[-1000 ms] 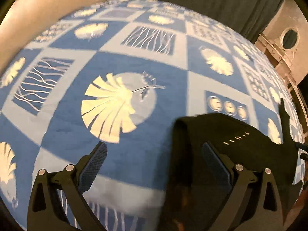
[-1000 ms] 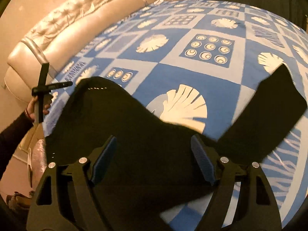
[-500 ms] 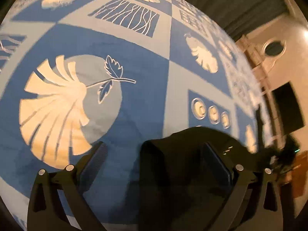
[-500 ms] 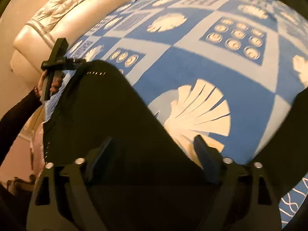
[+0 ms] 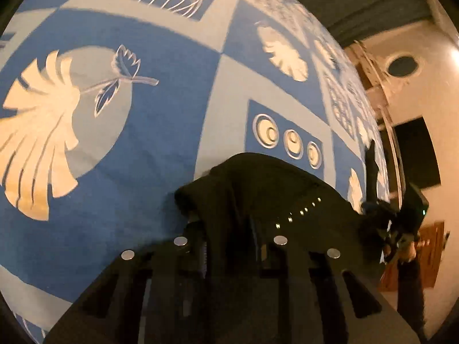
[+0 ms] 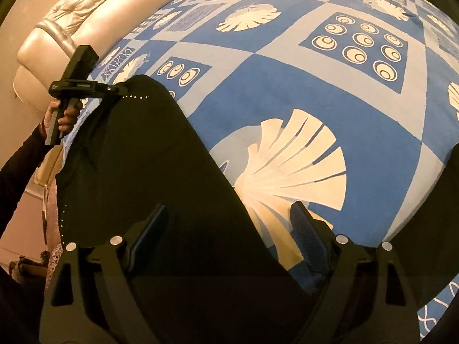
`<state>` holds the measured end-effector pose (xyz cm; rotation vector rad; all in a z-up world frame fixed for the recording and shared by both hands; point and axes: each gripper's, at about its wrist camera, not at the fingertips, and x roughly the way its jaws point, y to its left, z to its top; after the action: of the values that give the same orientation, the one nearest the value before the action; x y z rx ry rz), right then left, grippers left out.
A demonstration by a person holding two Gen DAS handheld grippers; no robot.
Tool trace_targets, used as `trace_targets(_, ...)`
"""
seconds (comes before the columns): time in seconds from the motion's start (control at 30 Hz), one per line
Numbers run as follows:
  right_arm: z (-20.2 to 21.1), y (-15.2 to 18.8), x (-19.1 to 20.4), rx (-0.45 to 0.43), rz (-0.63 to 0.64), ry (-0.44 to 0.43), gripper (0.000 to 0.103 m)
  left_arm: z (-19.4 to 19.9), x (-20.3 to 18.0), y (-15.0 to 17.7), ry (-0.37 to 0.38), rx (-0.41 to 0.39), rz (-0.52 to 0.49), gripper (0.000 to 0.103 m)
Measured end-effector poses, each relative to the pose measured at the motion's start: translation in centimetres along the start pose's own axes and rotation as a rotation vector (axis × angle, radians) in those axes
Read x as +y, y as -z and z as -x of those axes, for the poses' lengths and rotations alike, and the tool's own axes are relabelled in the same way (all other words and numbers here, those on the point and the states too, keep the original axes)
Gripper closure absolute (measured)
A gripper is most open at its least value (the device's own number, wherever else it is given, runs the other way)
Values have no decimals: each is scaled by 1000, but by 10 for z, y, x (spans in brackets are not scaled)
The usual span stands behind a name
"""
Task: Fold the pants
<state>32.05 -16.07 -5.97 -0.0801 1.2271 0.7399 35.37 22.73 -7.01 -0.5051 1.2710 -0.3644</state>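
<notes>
While the black pants [image 6: 137,154] lie spread on the bed's blue patterned bedspread [image 6: 287,91], both grippers point down at the cloth.

Left wrist view: the left gripper [image 5: 229,246] has its jaws drawn close together, just clamped shut within the last moment, with a bunched edge of the pants [image 5: 258,189] pinched between them. The fabric humps up from the jaws toward 12 o'clock, and a short row of small bright studs [image 5: 301,209] shows on it at about 2 o'clock from the grip. Beyond the hump, at 12 to 1 o'clock, sits a dark blue panel with three cream rings [image 5: 289,143]; a large cream leaf motif [image 5: 43,132] fills the 9 to 10 o'clock side. At 3 o'clock the right gripper [image 5: 396,215] appears small and blurred, at the far edge of the garment.

Right wrist view: the right gripper [image 6: 229,235] has its jaws spread wide, released, not pressing on anything. The left-side finger [image 6: 149,235] stands over black fabric; the right-side finger [image 6: 307,240] stands over the cream fan-shaped motif [image 6: 292,172]. The pants' edge runs diagonally between them, from 11 o'clock down to 5 o'clock. Whether the finger tips touch the cloth I cannot tell. At 10 o'clock the person's hand [image 6: 63,117] holds the left gripper [image 6: 114,88] at the garment's far corner, beside the same stud row [image 6: 134,97]. A dark sleeve [image 6: 20,172] trails to 8 o'clock. A cream tufted headboard [image 6: 86,14] borders the bed at 11 o'clock.
</notes>
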Motion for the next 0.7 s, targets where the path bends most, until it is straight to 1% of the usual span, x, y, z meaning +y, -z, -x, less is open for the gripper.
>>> trace_targets(0.07, 0, -3, -1, 1, -3, -4, 16, 1, 0, 0, -10, 2, -10, 80)
trace_targets(0.17, -6, -5, -6, 37, -41, -87, 17, 10, 2, 4, -6, -12, -22, 81)
trace_targets(0.2, -10, -4, -5, 60, -37, -95, 21, 13, 1, 5, 2, -22, -25, 82)
trace_targets(0.23, -14, -4, -2, 77, -23, -79, 26, 16, 1, 6, 16, -34, -30, 82)
trace_targets(0.27, -15, -4, -1, 86, -21, -71, 50, 17, 0, 6, 24, -44, -35, 82)
trace_targets(0.3, -15, -5, 0, 91, -32, -72, 88, 19, -1, 6, 29, -53, -41, 82)
trace_targets(0.33, -14, -5, 0, 92, -44, -66, 96, 22, 0, 8, 27, -62, -41, 82)
trace_targets(0.4, -5, -5, 7, 52, -34, -29, 96, 25, 0, 9, 41, -70, -35, 82)
trace_targets(0.53, 27, 3, 36, -59, -1, -16, 96, 42, -9, 18, 65, -121, -72, 82)
trace_targets(0.63, 57, 16, 66, -150, 40, 37, 96, 64, -16, 31, 100, -165, -96, 82)
trace_targets(0.7, 78, 33, 92, -217, 88, 92, 96, 80, -20, 43, 115, -194, -118, 82)
